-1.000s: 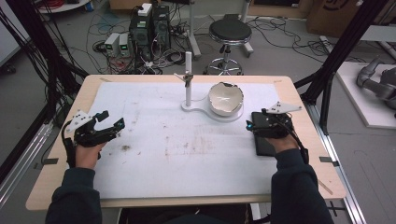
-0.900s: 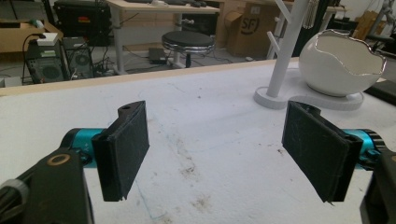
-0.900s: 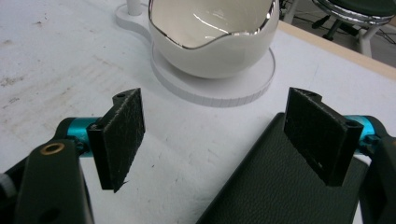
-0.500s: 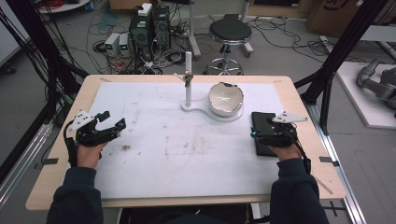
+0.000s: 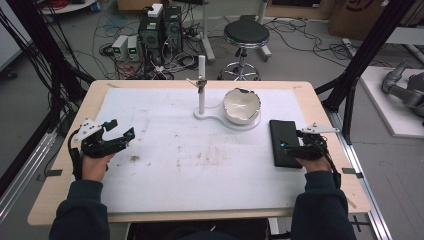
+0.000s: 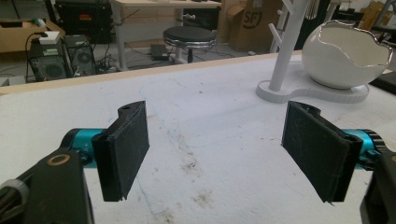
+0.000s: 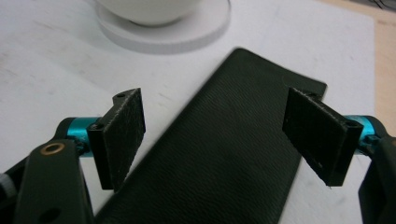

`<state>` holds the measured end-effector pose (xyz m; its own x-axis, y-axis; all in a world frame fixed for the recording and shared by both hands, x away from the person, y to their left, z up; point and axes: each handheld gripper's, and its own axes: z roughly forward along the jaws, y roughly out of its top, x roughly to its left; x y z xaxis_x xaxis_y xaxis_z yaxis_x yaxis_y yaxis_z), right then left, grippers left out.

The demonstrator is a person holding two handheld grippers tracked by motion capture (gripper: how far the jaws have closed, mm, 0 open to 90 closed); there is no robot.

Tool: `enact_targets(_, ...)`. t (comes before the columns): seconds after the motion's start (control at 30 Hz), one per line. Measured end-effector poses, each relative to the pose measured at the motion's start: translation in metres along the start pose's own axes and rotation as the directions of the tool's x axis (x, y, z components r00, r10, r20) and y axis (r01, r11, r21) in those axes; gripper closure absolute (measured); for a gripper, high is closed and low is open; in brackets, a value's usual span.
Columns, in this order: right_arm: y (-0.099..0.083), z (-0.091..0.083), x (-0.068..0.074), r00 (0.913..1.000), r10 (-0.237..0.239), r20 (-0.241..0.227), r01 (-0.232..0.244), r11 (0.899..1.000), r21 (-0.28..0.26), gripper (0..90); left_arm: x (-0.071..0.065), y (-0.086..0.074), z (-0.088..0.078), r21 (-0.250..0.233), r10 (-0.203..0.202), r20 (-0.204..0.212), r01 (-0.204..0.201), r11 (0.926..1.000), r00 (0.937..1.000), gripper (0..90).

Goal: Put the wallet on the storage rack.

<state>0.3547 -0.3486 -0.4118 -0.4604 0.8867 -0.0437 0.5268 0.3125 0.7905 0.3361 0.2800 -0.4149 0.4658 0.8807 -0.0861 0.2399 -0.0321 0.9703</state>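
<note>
White sheeting (image 5: 200,165) covers most of the wooden surface (image 5: 320,107), leaving a bare wood border at every edge; the sheet is stained with brown marks near its middle. Between the two grippers lies a wide stretch of open sheet. Beyond the far edge stand a black stool (image 5: 246,35), computer boxes (image 5: 160,30) and tangled cables on the floor.

At the near left, the left gripper (image 5: 119,131) hangs just over the sheet with its jaws spread wide and nothing between them. In the left gripper view (image 6: 215,149) only stained sheet lies between the jaws; ahead and to their right stands a white post (image 6: 287,51) on a flat white base (image 6: 317,93), with a white bowl (image 6: 348,58) with a jagged rim seated on that base.

At the near right, the right gripper (image 5: 286,146) is over a flat black case (image 5: 284,140) that lies on the sheet close to the surface's right edge. In the right gripper view (image 7: 215,126) its jaws are wide apart, one on each side of the black case (image 7: 224,154), which runs between and beneath them; whether they touch it cannot be told. The white base (image 7: 168,32) sits just beyond the case's far end.
</note>
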Motion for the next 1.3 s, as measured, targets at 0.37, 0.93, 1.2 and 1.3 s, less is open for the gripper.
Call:
enact_targets(0.37, -0.019, 0.013, -0.018, 0.9980, 0.058, 0.026, -0.061, 0.991, 0.118, 21.4, -0.001, -0.002, 0.004, 0.016, 0.006, 0.001, -0.006, 0.9999, 1.0000, 22.8)
enact_targets(0.93, -0.031, 0.019, -0.035, 0.9564, 0.279, -0.086, -0.263, 0.951, 0.160, 24.6, -0.003, -0.002, 0.005, 0.027, 0.016, 0.002, -0.016, 0.9995, 0.9999, 22.8)
enact_targets(1.2, -0.029, 0.017, -0.036, 0.9546, 0.288, -0.077, -0.272, 0.947, 0.170, 35.5, -0.005, -0.003, 0.007, 0.041, 0.024, 0.003, -0.024, 0.9989, 0.9997, 22.8)
enact_targets(1.3, -0.029, 0.016, -0.035, 0.9552, 0.286, -0.077, -0.270, 0.948, 0.170, 41.5, -0.005, -0.004, 0.007, 0.045, 0.022, 0.005, -0.022, 0.9987, 0.9997, 22.8)
